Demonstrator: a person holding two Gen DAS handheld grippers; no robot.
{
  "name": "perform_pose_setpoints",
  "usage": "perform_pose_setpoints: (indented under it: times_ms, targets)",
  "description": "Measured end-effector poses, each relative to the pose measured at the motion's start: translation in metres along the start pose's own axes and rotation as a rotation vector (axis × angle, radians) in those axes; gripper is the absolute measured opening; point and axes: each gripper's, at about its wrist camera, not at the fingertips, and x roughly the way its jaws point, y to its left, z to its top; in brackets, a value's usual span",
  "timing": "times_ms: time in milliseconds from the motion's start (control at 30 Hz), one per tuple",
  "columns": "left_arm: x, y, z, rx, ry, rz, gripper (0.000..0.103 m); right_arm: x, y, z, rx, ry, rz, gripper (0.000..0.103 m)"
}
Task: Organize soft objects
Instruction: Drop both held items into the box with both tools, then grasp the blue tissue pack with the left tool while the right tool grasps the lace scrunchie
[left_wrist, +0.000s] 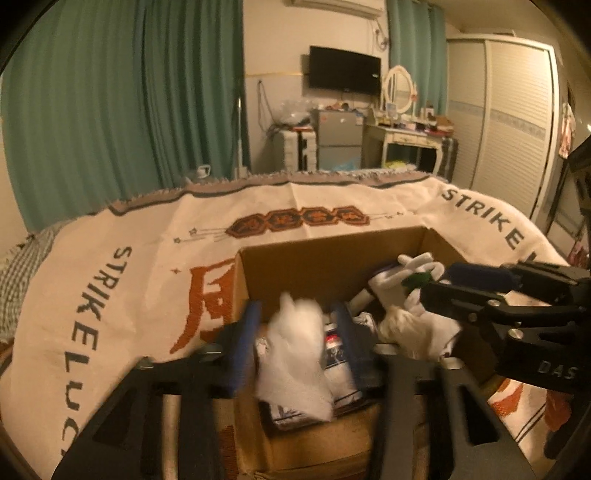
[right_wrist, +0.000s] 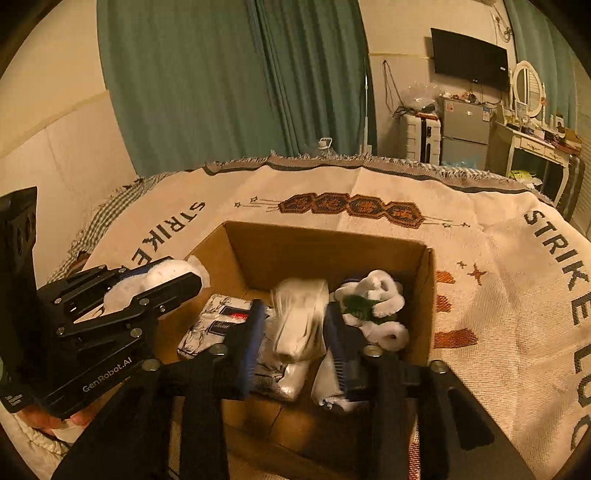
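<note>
An open cardboard box sits on a cream blanket. Inside lie white tissue packs, a white and green plush toy and other white soft items. My left gripper is over the box's left side, its jaws closed on a white soft cloth. My right gripper is over the box's middle, its jaws closed on a white soft bundle that looks motion-blurred.
The cream blanket with "STRIKE LUCK" lettering covers the bed around the box. Green curtains, a wall TV, a small fridge, a dressing table and a wardrobe stand beyond the bed.
</note>
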Motion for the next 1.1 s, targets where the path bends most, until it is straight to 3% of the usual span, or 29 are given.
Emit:
perform_pose_setpoints:
  times_ms: [33, 67, 333, 400, 467, 500, 567, 667, 767, 933, 1100]
  targets:
    - [-0.005, -0.002, 0.001, 0.003, -0.019, 0.015, 0.075, -0.003, 0.000, 0.001, -0.001, -0.006, -0.005, 0.049]
    - [-0.010, -0.002, 0.001, 0.004, -0.040, 0.030, 0.080, -0.006, 0.001, 0.001, -0.003, -0.014, -0.010, 0.049]
    - [-0.069, -0.008, 0.027, 0.008, -0.105, 0.058, 0.080, -0.073, 0.011, 0.014, -0.038, -0.111, -0.070, 0.060]
    - [-0.095, -0.010, 0.037, 0.003, -0.142, 0.062, 0.082, -0.102, 0.016, 0.019, -0.043, -0.153, -0.087, 0.069]
    - [-0.129, -0.011, 0.046, -0.008, -0.198, 0.064, 0.094, -0.134, 0.024, 0.023, -0.053, -0.195, -0.104, 0.075]
    - [-0.143, -0.012, 0.049, -0.013, -0.225, 0.068, 0.094, -0.147, 0.027, 0.025, -0.059, -0.209, -0.110, 0.077]
    - [-0.176, -0.014, 0.053, -0.010, -0.279, 0.074, 0.095, -0.174, 0.035, 0.027, -0.068, -0.232, -0.121, 0.093]
    - [-0.216, -0.019, 0.055, 0.008, -0.317, 0.102, 0.098, -0.214, 0.049, 0.028, -0.077, -0.238, -0.148, 0.102]
    - [-0.250, -0.026, 0.049, 0.020, -0.338, 0.138, 0.098, -0.246, 0.060, 0.023, -0.099, -0.257, -0.167, 0.103]
    - [-0.271, -0.036, 0.025, 0.031, -0.320, 0.153, 0.098, -0.287, 0.075, 0.008, -0.122, -0.289, -0.181, 0.103]
    - [-0.245, -0.033, -0.008, -0.037, -0.185, 0.119, 0.098, -0.303, 0.084, -0.016, -0.139, -0.285, -0.169, 0.103]
